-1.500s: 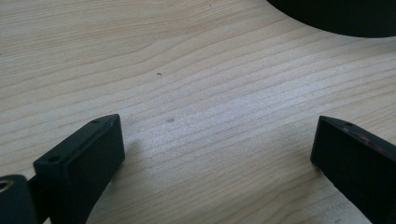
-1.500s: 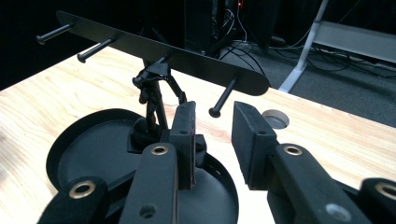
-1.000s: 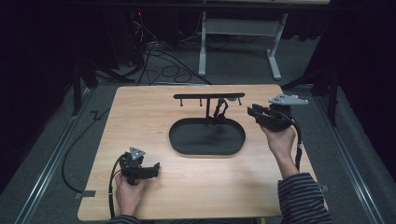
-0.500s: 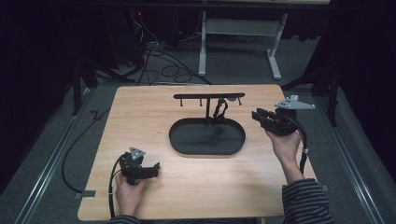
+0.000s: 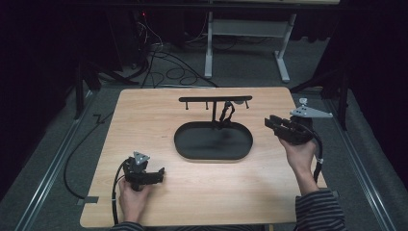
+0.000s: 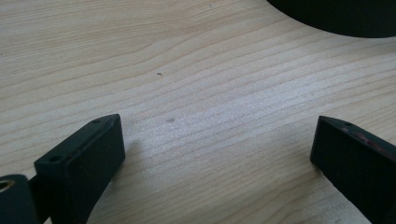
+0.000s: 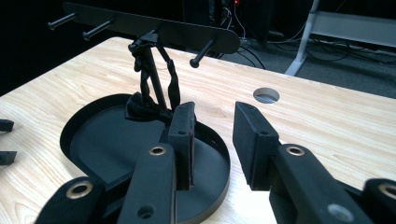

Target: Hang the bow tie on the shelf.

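Left gripper point(image 5: 156, 175) at table point(image 5: 144, 120) 7 o'clock, jaws wide, empty. Right gripper point(image 5: 275, 126) at 3 o'clock, jaws part-open, empty, aimed at strap point(image 7: 159, 70) hanging on stand point(image 5: 215, 99) over tray point(image 5: 192, 149). Risk: careless reach snagging strap, toppling stand.

Striped sleeve point(image 5: 317, 211) at the right wrist; black tools with grey three-cornered plates point(image 5: 310, 112) and trailing black cables point(image 5: 115, 192)

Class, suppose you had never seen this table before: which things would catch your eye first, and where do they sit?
First comes the black oval tray at the middle of the wooden table, with a peg rack rising from its far edge and a dark strap hanging from it. Next, the two tongs: the left tongs rest low near the front left, jaws wide apart, and the right tongs are held to the right of the tray, jaws apart, pointing toward it.
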`<state>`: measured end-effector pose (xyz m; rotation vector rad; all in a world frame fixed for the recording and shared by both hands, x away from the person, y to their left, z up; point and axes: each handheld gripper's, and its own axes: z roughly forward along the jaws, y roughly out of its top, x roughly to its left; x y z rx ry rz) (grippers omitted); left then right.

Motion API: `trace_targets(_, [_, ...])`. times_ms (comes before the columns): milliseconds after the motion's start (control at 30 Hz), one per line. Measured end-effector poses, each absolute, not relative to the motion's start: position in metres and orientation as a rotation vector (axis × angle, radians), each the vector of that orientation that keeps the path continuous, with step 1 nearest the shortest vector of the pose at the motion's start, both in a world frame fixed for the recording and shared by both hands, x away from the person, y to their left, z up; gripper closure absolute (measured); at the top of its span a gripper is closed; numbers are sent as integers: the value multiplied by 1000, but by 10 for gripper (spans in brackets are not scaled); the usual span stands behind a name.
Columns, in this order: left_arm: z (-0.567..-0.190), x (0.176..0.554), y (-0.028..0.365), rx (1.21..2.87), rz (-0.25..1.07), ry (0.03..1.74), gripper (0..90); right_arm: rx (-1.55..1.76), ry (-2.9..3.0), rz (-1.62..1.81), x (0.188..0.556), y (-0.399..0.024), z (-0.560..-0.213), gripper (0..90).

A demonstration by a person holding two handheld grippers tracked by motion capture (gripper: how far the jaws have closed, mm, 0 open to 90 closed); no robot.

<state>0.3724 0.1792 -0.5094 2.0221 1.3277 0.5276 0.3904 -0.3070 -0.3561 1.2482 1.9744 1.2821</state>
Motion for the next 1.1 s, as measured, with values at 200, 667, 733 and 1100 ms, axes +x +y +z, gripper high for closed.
trace_targets(200, [-509,372,179,2022,528,1328,35,1263,1967,1288,385,-313,-358,705])
trace_targets(667, [-509,372,179,2022,528,1328,35,1303,1947,1290,371,-328,-370,703])
trace_targets(733, [-509,372,179,2023,528,1328,35,1310,1941,1292,368,-330,-372,703])
trace_targets(1100, [-509,372,179,2022,528,1327,36,1315,1928,1303,358,-334,-376,702])
